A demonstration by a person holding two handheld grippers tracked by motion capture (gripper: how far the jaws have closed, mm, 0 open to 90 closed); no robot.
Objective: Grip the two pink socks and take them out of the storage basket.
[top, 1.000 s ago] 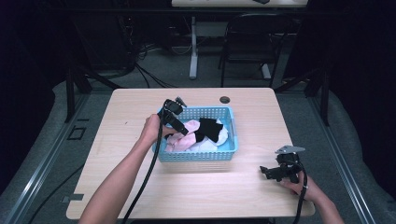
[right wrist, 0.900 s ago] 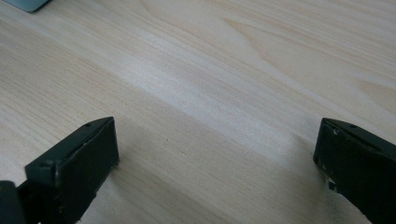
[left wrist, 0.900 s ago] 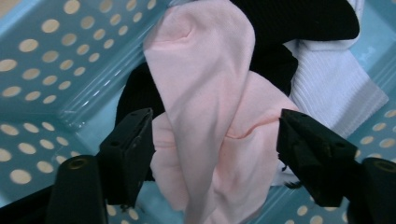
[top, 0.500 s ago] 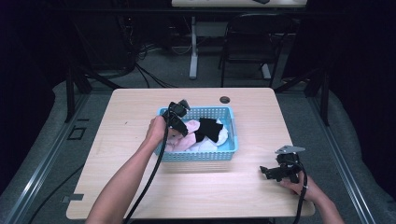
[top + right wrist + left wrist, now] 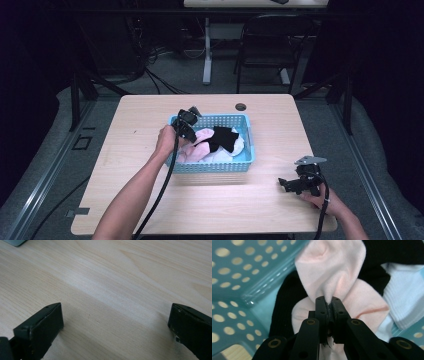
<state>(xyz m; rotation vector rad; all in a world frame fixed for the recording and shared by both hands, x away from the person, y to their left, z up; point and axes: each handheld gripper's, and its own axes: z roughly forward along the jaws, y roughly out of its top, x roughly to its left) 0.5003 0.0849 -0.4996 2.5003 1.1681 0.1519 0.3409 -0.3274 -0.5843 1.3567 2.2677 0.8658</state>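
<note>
High view: left gripper (image 5: 186, 131) is down in the blue basket (image 5: 245, 165), at the 9 o'clock end of the sock pile; right gripper (image 5: 295, 184) rests on the table (image 5: 140, 120) toward 4 o'clock.
Left gripper view: jaws just closed, clamped on the pink sock (image 5: 332, 270) over black fabric (image 5: 287, 305).
Right gripper view: jaws wide apart over bare wood.

Pink sock (image 5: 329, 267): soft matt knit cloth. Black sock (image 5: 287, 305): ribbed matt cloth. White sock (image 5: 404, 297): ribbed knit. Basket (image 5: 242, 267): perforated glossy blue plastic. Table (image 5: 120, 282): pale wood-grain, smooth satin.
</note>
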